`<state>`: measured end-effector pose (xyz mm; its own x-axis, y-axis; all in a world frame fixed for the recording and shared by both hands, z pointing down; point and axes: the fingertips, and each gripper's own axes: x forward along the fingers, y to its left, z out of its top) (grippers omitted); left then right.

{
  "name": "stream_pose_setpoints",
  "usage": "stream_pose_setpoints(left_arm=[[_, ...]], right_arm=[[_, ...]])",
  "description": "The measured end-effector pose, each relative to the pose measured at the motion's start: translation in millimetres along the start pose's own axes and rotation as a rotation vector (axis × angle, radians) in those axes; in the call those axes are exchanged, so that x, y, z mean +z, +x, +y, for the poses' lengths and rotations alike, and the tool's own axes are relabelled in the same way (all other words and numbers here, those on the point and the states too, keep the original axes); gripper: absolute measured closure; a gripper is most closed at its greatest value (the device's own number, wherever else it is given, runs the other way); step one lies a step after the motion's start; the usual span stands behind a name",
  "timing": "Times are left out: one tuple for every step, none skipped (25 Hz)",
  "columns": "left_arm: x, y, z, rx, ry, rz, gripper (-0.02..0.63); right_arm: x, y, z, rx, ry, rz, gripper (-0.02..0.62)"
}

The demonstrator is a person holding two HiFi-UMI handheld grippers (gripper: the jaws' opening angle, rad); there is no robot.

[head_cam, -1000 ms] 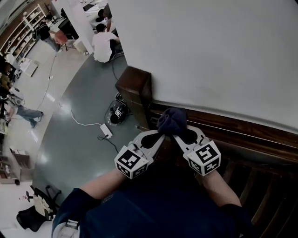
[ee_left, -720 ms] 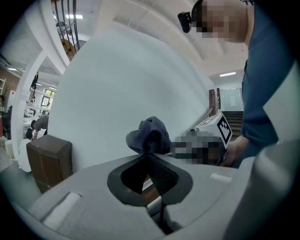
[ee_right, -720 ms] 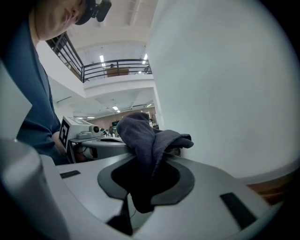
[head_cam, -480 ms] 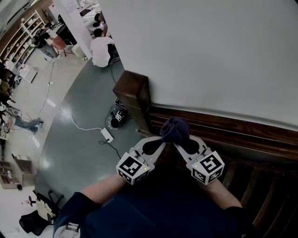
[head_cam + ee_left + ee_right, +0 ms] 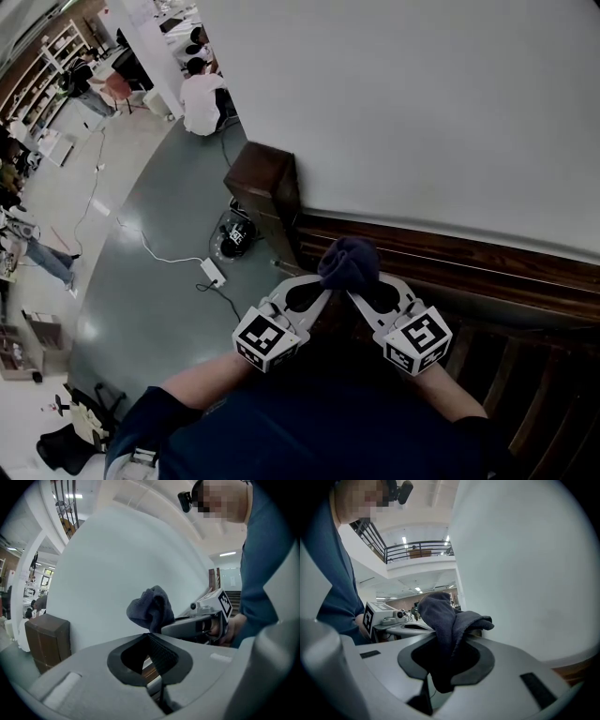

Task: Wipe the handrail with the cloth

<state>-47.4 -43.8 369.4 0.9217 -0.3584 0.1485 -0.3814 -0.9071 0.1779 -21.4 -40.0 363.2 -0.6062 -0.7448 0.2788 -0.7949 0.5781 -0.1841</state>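
At the middle of the head view, the dark cloth [image 5: 349,262] sits bunched over the wooden handrail [image 5: 487,272], just right of the square end post [image 5: 267,183]. The right tool [image 5: 360,289] has hold of it. The right gripper view shows the fabric running down into the oval between its jaws, pinched where they meet. The left tool [image 5: 322,284] is closed too, but on nothing.

Compared with a second ago, both tools and the cloth sit a little lower in the frame and slightly farther from the post. Over the last half second they have barely shifted. That reads as the cloth settling at the post end of the rail, with nearly the whole rail towards the right edge still to be wiped.

Each view adds something. Only the head view shows the cloth's place along the rail and the grey floor [image 5: 159,281] far below. The left gripper view shows its own oval empty, with wood glimpsed through it and the cloth just past the tips. Whether the cloth actually presses on the rail, or touches the left tips, is not clear from any view. The white wall [image 5: 422,103] fills the frame behind.
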Motion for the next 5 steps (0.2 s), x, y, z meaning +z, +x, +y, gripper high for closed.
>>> stream_pose_setpoints(left_arm=[[-0.1, 0.4, 0.1, 0.001, 0.001, -0.001, 0.603], [-0.5, 1.0, 0.1, 0.001, 0.002, -0.002, 0.603], [-0.9, 1.7, -0.1, 0.002, 0.003, -0.003, 0.603], [-1.4, 2.4, -0.5, 0.002, 0.004, -0.004, 0.603], [-1.8, 3.1, -0.8, 0.002, 0.005, -0.004, 0.603]], right_arm=[[-0.1, 0.0, -0.3, -0.001, 0.000, -0.001, 0.508], [-0.6, -0.1, -1.0, -0.003, 0.001, -0.002, 0.508], [-1.1, -0.2, -1.6, -0.005, 0.002, -0.002, 0.508], [-1.8, -0.3, -2.1, -0.006, 0.003, -0.002, 0.508], [-2.5, -0.5, -2.6, -0.007, 0.004, -0.002, 0.508]])
